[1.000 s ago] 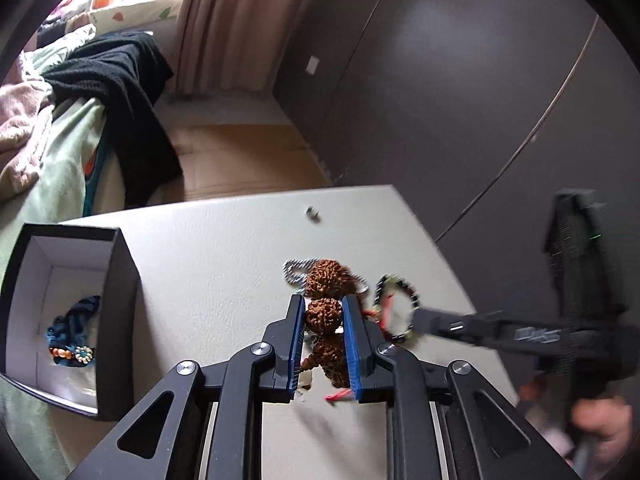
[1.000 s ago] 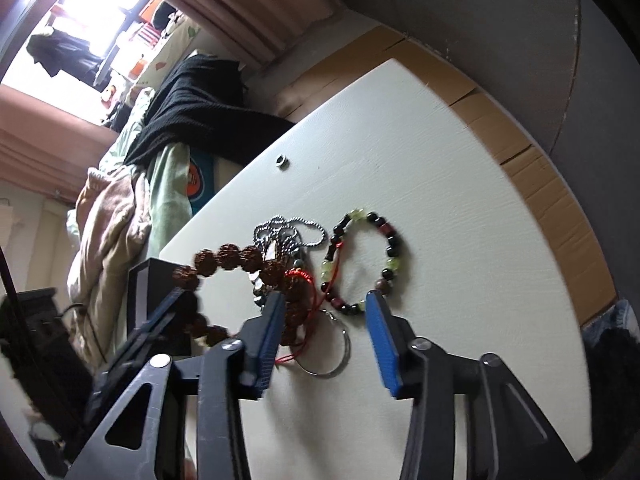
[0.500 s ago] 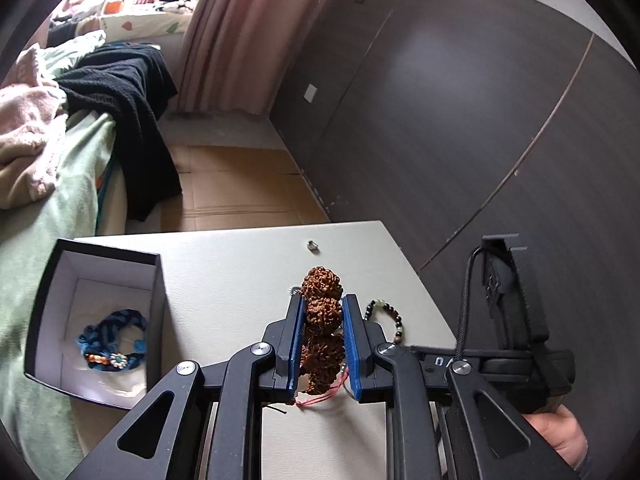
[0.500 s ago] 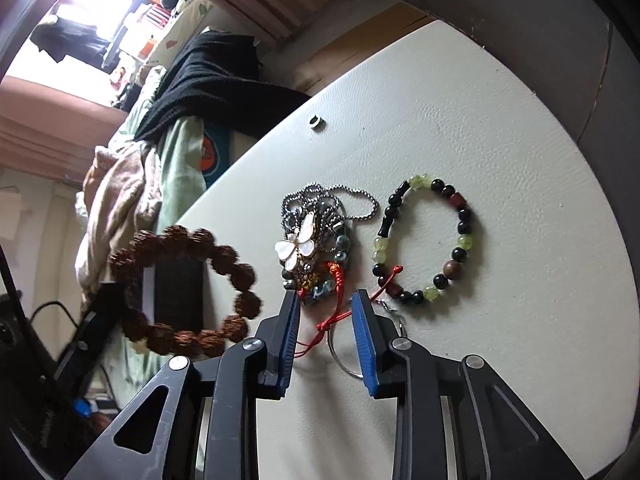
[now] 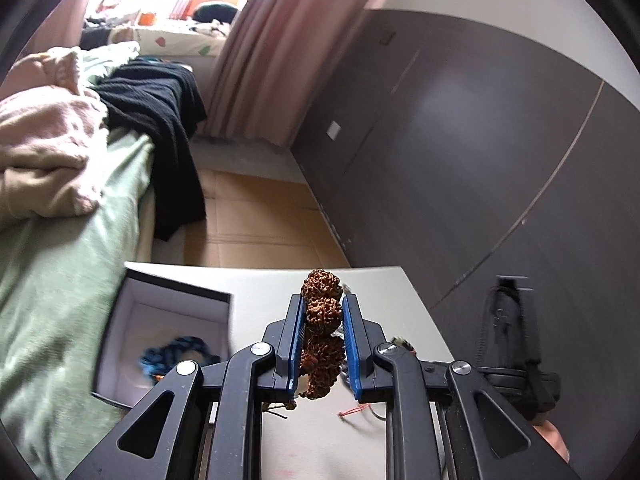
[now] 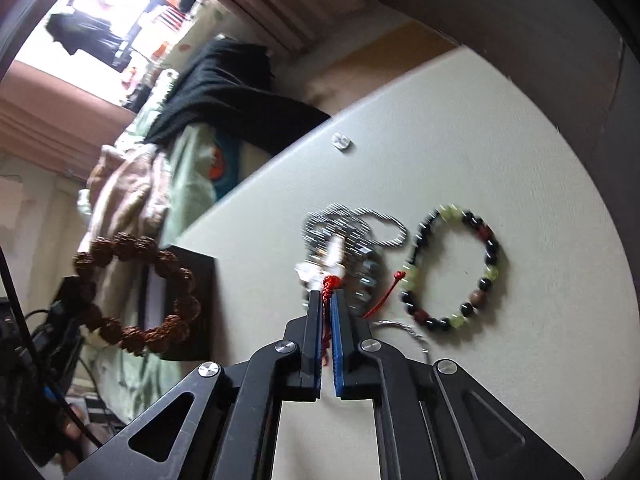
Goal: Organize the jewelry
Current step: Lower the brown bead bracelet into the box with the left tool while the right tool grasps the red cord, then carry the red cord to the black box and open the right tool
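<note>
My left gripper (image 5: 322, 300) is shut on a brown knobbly bead bracelet (image 5: 323, 314), held in the air above the white table (image 5: 260, 292). In the right wrist view the same bracelet (image 6: 125, 245) hangs as a full ring at the left. To its left stands an open black box (image 5: 176, 285) with a blue braided bracelet (image 5: 176, 354) inside. My right gripper (image 6: 326, 298) points down at the table, its jaws closing tight on the red cord (image 6: 330, 283) of a white butterfly charm (image 6: 331, 254).
A silver ball chain (image 6: 360, 219), a green, black and red bead bracelet (image 6: 448, 213), a wire key ring (image 6: 404, 327) and a small ring (image 6: 342, 141) lie on the table (image 6: 500, 140). A bed (image 5: 60, 280) with clothes runs along the left edge.
My left gripper has lifted the brown bracelet off the jewelry pile and risen with it. The right gripper's jaws went from wide apart to pinched on the red cord.
</note>
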The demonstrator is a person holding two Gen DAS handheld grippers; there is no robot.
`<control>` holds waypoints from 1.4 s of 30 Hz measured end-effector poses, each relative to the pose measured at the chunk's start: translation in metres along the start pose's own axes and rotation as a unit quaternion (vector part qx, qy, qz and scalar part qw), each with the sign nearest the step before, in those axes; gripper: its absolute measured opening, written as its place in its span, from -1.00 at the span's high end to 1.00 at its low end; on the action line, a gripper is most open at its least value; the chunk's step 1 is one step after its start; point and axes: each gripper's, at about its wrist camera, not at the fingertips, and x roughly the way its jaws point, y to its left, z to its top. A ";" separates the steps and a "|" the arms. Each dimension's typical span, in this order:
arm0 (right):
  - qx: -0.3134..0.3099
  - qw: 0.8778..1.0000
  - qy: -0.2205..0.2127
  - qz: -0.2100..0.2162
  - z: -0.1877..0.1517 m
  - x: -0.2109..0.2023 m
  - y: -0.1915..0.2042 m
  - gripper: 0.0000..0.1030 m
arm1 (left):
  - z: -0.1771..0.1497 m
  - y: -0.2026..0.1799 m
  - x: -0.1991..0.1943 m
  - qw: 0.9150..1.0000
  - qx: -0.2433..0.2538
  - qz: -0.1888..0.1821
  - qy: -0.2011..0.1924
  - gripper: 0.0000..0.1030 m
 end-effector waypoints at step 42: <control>-0.153 0.985 -0.021 0.079 0.002 -0.005 0.152 0.89 | 0.011 0.098 -0.027 0.987 -0.089 0.133 -0.019 -0.26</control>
